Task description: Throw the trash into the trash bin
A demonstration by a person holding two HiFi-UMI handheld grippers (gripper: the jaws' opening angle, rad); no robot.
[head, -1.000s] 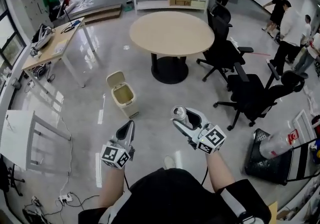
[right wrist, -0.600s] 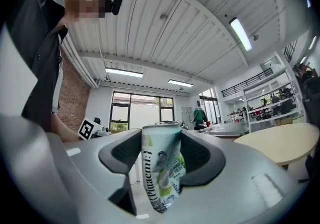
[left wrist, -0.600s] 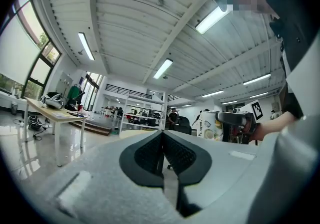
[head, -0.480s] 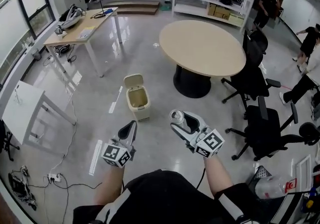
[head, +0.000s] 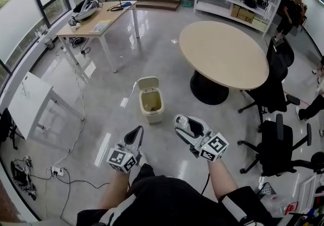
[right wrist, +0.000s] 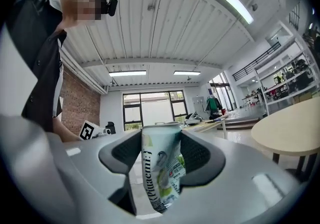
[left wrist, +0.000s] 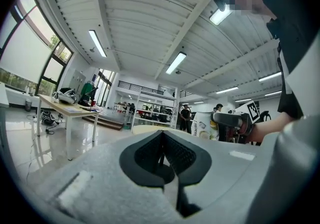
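Gripping a drink can in our right gripper, we find its label partly jaw-hidden; left gripper closed, empty; trash bin contents unclear.

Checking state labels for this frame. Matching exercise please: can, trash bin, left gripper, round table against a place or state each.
1 can
2 trash bin
3 left gripper
4 round table

A shut, empty
B lid up
C held in the right gripper
D beige top, beyond the trash bin

Pairs: 1-C, 2-B, 3-A, 4-D
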